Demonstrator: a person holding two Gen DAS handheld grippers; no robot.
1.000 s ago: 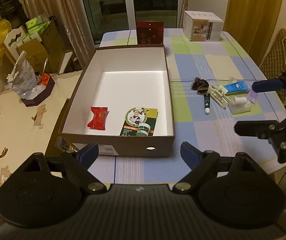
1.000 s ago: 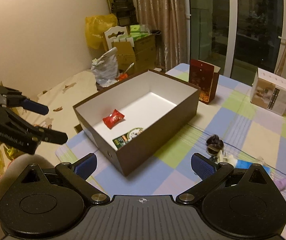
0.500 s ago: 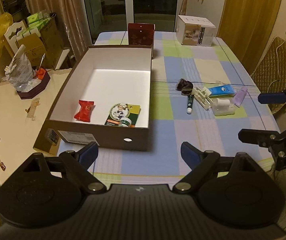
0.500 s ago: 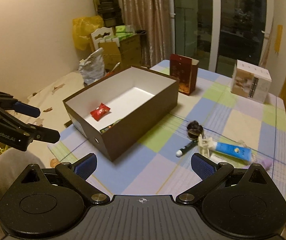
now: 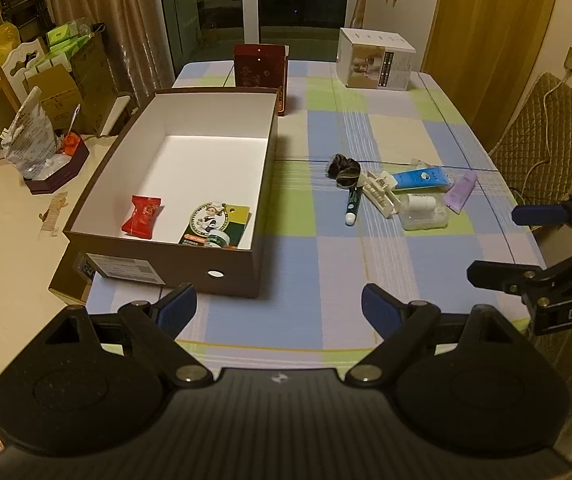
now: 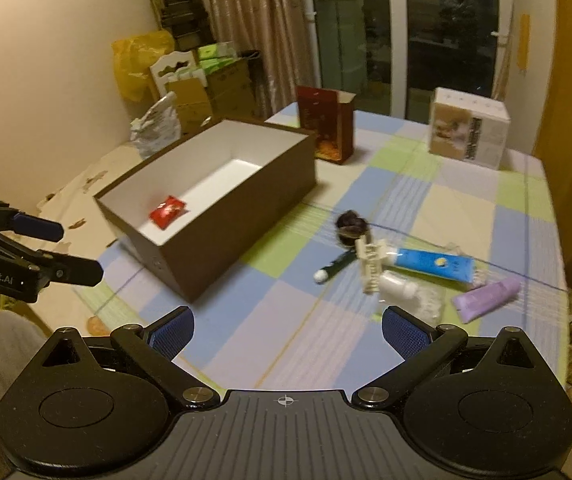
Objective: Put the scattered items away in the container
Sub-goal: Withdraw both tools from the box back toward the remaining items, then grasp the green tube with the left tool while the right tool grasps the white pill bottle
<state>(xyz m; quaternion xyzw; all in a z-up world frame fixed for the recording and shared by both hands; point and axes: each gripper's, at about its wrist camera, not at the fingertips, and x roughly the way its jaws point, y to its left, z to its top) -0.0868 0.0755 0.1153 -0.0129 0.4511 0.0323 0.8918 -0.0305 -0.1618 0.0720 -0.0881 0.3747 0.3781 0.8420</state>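
Observation:
An open brown box [image 5: 262,184] [image 6: 246,204] with a white inside holds a red candy [image 5: 142,216] [image 6: 168,211] and a green card pack [image 5: 216,226]. To its right on the checked cloth lie a dark scrunchie [image 5: 344,168] [image 6: 351,227], a dark pen [image 5: 353,204] [image 6: 334,268], a white clip [image 5: 382,194] [image 6: 372,266], a blue tube [image 5: 420,178] [image 6: 434,265], a purple tube [image 5: 461,196] [image 6: 486,299] and a clear bag with a white bottle [image 5: 422,210] [image 6: 406,292]. My left gripper [image 5: 280,308] [image 6: 72,252] is open and empty at the table's near edge. My right gripper [image 6: 288,330] [image 5: 502,244] is open and empty, near the scattered items.
A dark red carton [image 5: 260,76] [image 6: 326,124] stands behind the box. A white carton [image 5: 376,60] [image 6: 468,130] stands at the far right. A side surface on the left holds a crumpled bag [image 5: 26,144]. A padded chair [image 5: 550,140] is at the right.
Both grippers have pulled back and swung right, so the scattered items now show more centrally. Both stay open and empty. Nothing on the table has moved.

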